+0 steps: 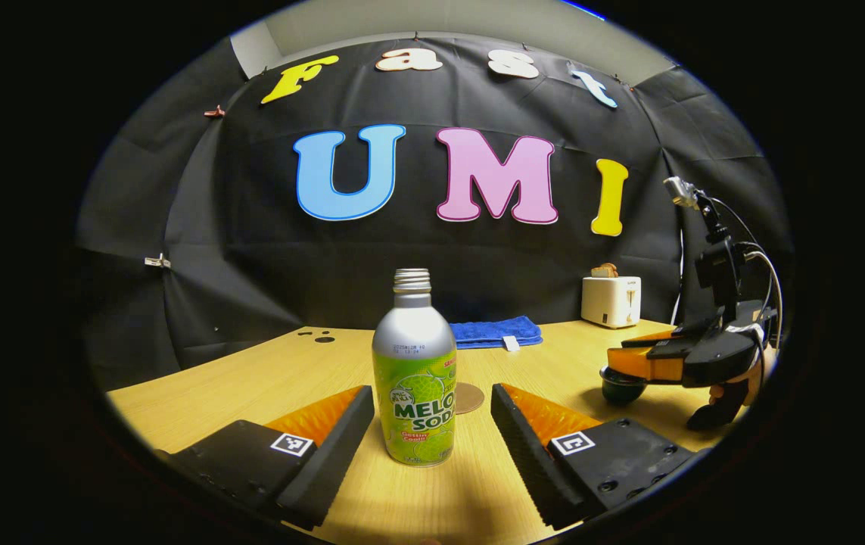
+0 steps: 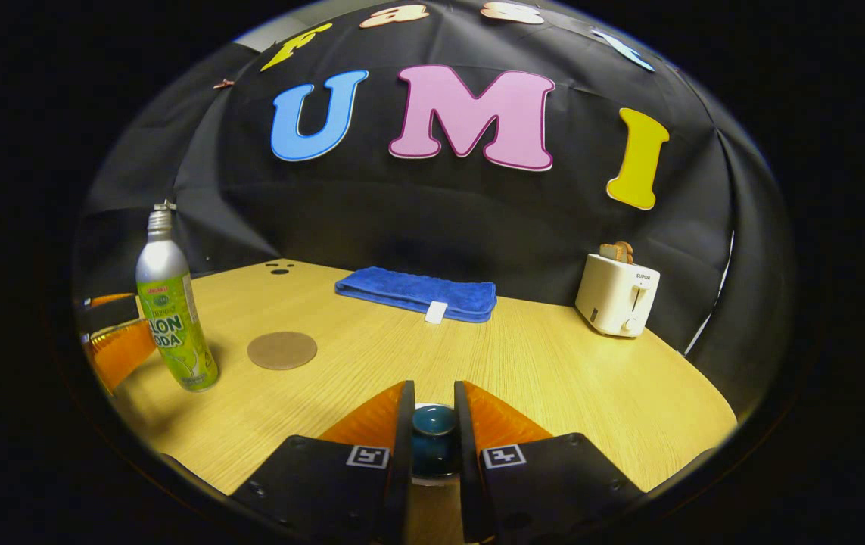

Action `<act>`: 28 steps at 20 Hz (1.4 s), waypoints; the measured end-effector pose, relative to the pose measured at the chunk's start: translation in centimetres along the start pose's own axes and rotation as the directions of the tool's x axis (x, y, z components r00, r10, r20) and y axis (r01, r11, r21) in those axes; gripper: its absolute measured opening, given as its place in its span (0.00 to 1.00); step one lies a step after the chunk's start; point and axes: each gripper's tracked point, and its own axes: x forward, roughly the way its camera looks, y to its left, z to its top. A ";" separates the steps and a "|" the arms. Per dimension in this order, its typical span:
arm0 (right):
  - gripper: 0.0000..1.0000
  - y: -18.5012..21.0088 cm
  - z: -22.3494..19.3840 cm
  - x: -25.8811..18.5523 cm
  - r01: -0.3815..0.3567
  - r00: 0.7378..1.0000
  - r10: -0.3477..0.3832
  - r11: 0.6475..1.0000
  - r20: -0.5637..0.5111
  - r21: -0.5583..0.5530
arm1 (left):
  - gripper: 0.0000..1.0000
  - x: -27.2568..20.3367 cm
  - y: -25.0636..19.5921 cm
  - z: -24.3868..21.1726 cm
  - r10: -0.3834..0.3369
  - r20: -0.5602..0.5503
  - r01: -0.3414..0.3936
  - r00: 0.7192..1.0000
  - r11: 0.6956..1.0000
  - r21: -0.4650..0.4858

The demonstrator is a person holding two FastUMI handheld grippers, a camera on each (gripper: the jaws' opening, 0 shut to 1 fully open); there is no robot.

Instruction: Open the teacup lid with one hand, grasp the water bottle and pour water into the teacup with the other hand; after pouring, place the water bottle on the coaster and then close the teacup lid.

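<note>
Worktop: light wood, carrying all items. Bottle: upright, uncapped, standing between the wide-spread fingers of the left gripper, touching neither. Coaster: flat brown disc, just beyond the bottle and slightly to that gripper's right. Right gripper: fingers narrowed about the teal lid knob of the teacup; pads look to be in contact on both sides, so the lid is judged gripped, not yet raised. Step in hand, as judged: lifting the lid while the left gripper readies on the bottle. Advice: lift straight up and hold the lid clear of the cup mouth; close the left gripper on the bottle's broad body, below the shoulder, squarely, before any tilt. Towel and toaster: far beyond, out of the working path.
</note>
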 end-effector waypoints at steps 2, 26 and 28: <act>0.30 -0.5 1.4 -0.6 0.006 1.000 -0.006 1.000 0.030 0.003 | 0.98 0.1 0.2 0.0 0.009 0.001 -0.009 1.000 1.000 0.000; 0.30 -6.8 -0.1 -5.3 0.022 0.982 -0.049 0.989 0.183 0.148 | 0.89 7.4 1.8 0.0 0.046 -0.001 -0.046 0.999 0.999 -0.001; 0.30 -7.5 0.2 -5.3 0.050 0.977 -0.074 0.991 0.200 0.122 | 0.83 7.4 1.5 0.0 0.039 -0.002 -0.039 0.999 0.999 0.003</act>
